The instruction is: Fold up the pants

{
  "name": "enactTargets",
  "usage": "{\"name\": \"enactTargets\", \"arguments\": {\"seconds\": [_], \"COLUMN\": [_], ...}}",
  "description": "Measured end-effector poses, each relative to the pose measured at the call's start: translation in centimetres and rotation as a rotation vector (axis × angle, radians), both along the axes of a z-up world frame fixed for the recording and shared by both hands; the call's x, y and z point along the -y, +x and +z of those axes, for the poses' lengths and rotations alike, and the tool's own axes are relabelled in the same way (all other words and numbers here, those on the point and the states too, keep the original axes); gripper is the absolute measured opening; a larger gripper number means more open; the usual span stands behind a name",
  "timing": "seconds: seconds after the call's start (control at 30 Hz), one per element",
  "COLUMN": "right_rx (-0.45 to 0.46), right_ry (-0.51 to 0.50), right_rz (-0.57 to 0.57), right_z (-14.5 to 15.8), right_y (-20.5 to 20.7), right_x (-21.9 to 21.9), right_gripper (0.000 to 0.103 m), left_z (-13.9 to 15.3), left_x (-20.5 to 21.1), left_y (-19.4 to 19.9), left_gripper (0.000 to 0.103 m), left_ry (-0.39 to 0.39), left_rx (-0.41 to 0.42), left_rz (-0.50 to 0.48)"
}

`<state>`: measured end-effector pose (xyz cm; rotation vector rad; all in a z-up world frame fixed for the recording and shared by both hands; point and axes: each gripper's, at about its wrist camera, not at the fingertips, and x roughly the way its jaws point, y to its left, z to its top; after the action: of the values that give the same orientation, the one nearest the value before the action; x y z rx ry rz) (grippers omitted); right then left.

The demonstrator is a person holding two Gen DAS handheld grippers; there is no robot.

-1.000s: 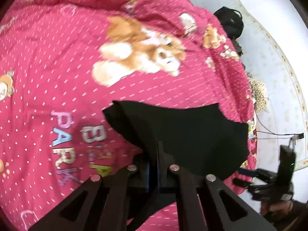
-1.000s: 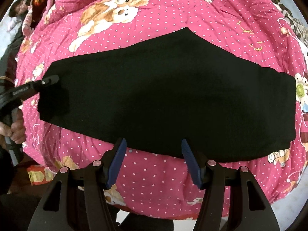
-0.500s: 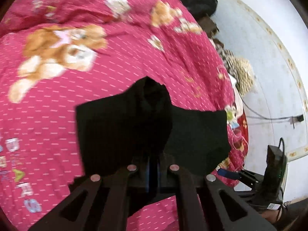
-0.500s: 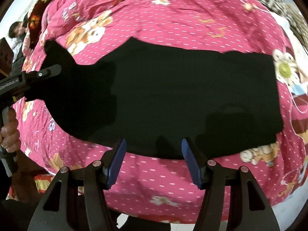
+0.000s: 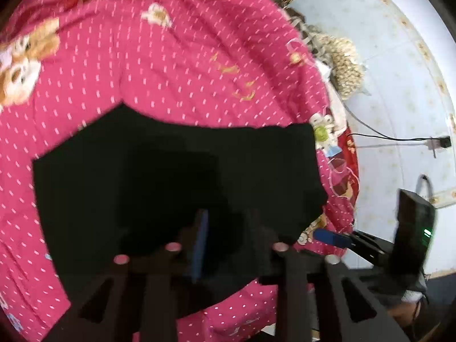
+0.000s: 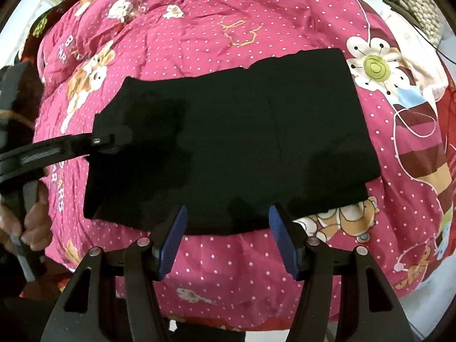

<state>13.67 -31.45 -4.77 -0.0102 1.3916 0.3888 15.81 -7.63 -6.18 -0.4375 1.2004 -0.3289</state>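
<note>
The black fabric pants [image 6: 228,142] lie spread on the bed's pink polka-dot quilt with cartoon bears [image 6: 199,22], already doubled into a broad, roughly rectangular slab. Taking the pants as the landmark: the left hand-held gripper [image 6: 114,139] reaches in at their left end, its tip right on the cloth there. In its own camera the left hand-held gripper [image 5: 228,228] has its fingers apart, with black fabric lying between and under them, so it looks to me as if that end has been let go or is about to be; whether any cloth is actually pinched I cannot tell through the blur. The right hand-held gripper [image 6: 228,222] hovers just off the near edge of the pants, blue pads spread wide, gripping nothing.

To my eye the step in hand is laying the left end down over the middle. To do it well, the folded layer should land with its edges lined up on the layer beneath, then be drawn flat. The far edge of the pants looks a little ragged and stepped, so squaring that up matters. The right hand-held gripper could pin the near edge while the left smooths outward; the soft quilt will shift if dragged hard.
</note>
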Motion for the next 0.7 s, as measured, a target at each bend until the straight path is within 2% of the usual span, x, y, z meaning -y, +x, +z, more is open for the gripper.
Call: {"name": "enactTargets", "arguments": {"seconds": [0.17,0.3,0.4,0.57,0.7], "right_rx": [-0.008,-0.038,-0.06,-0.084,-0.104], "right_ry": [0.027,0.049,0.06,0.062,0.074], "right_rz": [0.014,0.047,0.072,0.084,0.072], "right_z": [-0.7,-1.5,-2.0,-2.5,-2.8], "right_y": [0.7,0.8,0.9,1.4,1.5], "right_x": [-1.4,-2.9,-3.9,-5.0,-5.4], "right_gripper": [0.06,0.06,0.06,0.06,0.06], "left_z": [0.8,-1.3,-3.0,-4.0,-4.4], "left_x": [-4.5,-8.7,-10.2,-10.2,-8.7], "left_y": [-1.7,-3.8,-5.3,-6.8,-5.7], "left_gripper": [0.033,0.033,0.033,0.033,0.034], "left_ry": [0.068,0.117,0.119,0.086,0.051], "left_rx": [0.005,-0.064,-0.115,-0.129,-0.122], "left_rz": [0.065,0.138,0.175,0.185,0.157]}}
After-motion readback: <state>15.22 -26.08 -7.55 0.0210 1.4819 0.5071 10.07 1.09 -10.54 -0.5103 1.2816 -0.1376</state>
